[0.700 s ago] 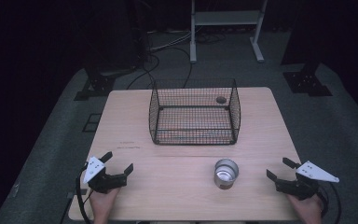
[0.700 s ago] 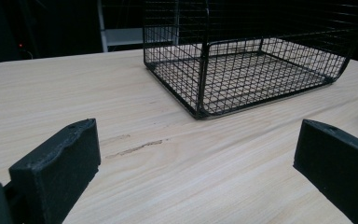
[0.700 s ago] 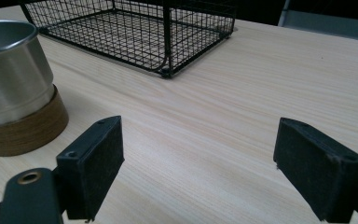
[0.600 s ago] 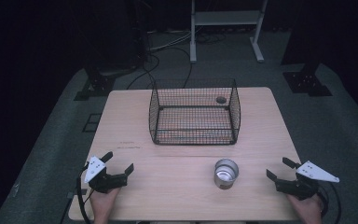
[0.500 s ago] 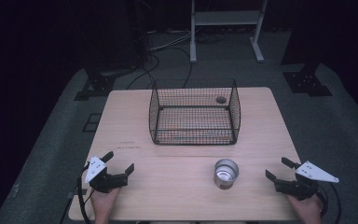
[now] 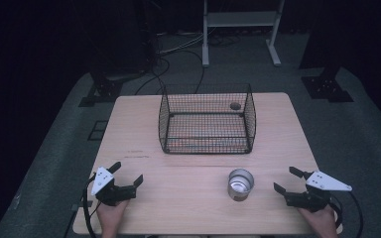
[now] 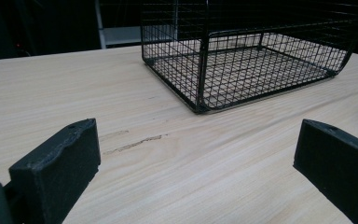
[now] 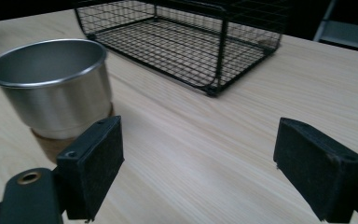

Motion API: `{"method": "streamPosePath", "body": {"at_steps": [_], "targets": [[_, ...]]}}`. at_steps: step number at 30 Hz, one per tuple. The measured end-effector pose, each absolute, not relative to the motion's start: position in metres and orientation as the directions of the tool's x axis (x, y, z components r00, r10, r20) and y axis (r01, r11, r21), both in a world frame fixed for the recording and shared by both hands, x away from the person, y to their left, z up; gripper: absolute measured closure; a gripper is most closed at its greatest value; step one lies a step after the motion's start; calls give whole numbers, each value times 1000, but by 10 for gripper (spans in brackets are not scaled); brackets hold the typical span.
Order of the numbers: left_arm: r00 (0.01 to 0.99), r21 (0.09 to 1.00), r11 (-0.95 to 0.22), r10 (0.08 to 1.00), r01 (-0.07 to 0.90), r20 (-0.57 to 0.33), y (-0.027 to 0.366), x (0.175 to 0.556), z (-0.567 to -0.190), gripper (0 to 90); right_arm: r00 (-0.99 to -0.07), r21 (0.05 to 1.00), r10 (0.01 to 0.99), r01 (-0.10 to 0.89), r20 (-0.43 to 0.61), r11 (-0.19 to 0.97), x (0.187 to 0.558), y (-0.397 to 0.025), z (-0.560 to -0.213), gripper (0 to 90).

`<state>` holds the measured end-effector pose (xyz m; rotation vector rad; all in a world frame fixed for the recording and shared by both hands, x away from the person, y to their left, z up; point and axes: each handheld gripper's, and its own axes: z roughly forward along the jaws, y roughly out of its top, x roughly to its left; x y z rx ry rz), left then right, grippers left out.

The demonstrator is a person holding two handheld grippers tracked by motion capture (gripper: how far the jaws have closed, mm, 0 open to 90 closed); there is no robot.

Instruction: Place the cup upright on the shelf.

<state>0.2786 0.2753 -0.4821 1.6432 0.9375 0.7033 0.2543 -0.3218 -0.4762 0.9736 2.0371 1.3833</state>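
Pale wood table (image 6: 198,208) carries a black wire basket (image 6: 207,119) at its middle and far part, and a steel cup (image 6: 240,184) stands upright nearer the person, well apart from the basket. Left gripper (image 6: 126,174) rests near the table's near left corner, its 2 jaws spread wide with nothing between them. Right gripper (image 6: 288,180) sits near the near right corner, jaws also wide apart and empty, the cup just beside its left jaw in the right gripper view.

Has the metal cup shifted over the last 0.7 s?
No. The metal cup sits at the same spot in front of the wire basket, nearer its right corner, in every high view frame.
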Motion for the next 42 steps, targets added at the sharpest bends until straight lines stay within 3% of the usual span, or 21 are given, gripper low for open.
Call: {"method": "streamPosePath", "body": {"at_steps": [15, 34, 42], "targets": [[516, 969, -122, 857, 217, -8, 275, 277, -481, 0, -791, 913, 611, 273, 32, 305, 252, -269, -460, 137], [522, 970, -117, 853, 215, -13, 275, 277, -481, 0, -824, 873, 566, 294, 24, 390, 272, -224, -473, 133], [525, 970, -118, 851, 214, -12, 275, 277, -481, 0, -826, 877, 564, 280, 11, 391, 275, -218, -473, 175]]}}
